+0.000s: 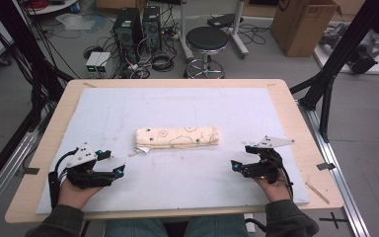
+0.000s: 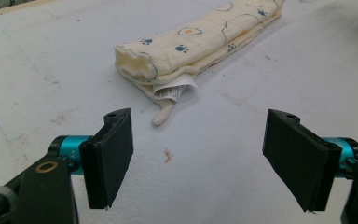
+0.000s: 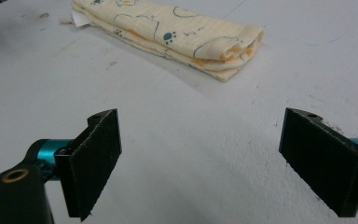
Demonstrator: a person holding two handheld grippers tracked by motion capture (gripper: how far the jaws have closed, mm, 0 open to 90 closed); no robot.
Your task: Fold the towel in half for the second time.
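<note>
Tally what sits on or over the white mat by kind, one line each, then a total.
Folded cloths: 1, the cream paw-print cloth
Grippers: 2, the left gripper and the right gripper, both open and apart from the cloth
Total: 3

A lab: computer towers point(image 1: 137, 29), tangled cables point(image 1: 160, 61), a stool point(image 1: 207, 42).

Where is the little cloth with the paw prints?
In the high view the folded cloth lies in the middle of the white mat, between and a bit beyond the left gripper and the right gripper, touching neither.
</note>
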